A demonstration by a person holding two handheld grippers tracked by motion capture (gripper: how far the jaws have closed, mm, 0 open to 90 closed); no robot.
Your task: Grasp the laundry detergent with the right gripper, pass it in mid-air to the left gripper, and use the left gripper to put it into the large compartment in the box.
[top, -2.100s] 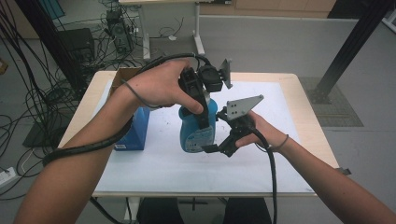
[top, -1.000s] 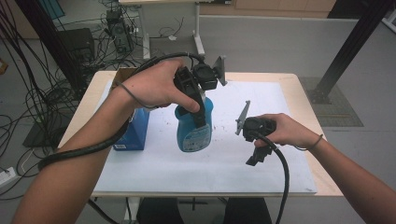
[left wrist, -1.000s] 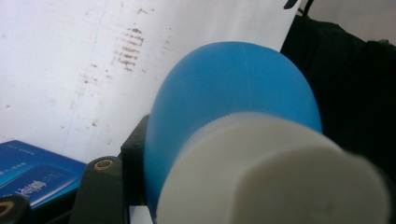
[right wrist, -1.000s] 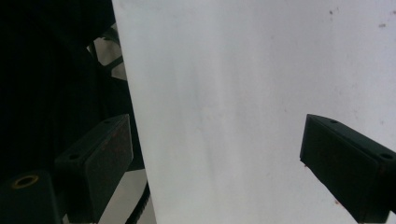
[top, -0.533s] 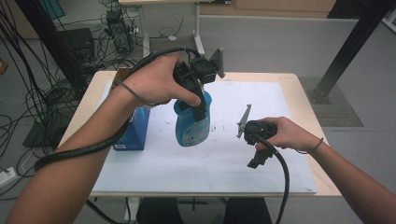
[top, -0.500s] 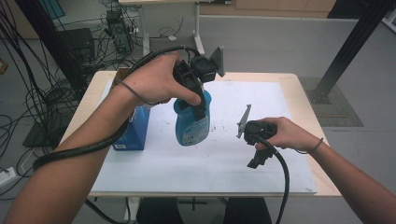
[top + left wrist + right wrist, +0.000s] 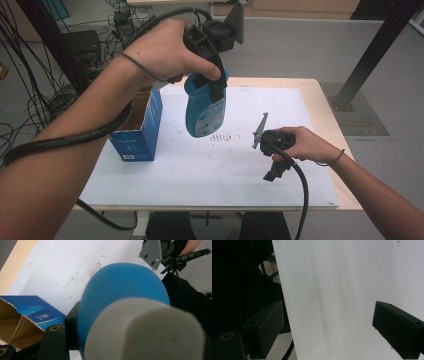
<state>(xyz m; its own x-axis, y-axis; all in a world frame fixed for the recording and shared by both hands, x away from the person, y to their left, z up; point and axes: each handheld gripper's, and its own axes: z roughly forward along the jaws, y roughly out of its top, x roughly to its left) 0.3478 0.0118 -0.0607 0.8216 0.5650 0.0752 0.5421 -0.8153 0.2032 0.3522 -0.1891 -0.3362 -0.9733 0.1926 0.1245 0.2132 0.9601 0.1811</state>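
Blue plastic bottle (image 7: 202,107) w/ white cap (image 7: 147,332): rounded smooth body, label on front, hanging clear above the white mat (image 7: 210,165), centre-left, tilted slightly. Contents can't tell, opaque. L gripper (image 7: 215,82) jaws clamped on bottle neck/shoulder from above. Blue cardboard box (image 7: 137,125) at left of bottle, standing on mat, top flaps torn open, brown inside; contents not visible. R gripper (image 7: 274,172) near right on mat, well apart from bottle; black blocky jaws spread wide, nothing between them. Mat matte, faint dark specks near centre. Table (image 7: 325,107) edge light wood.
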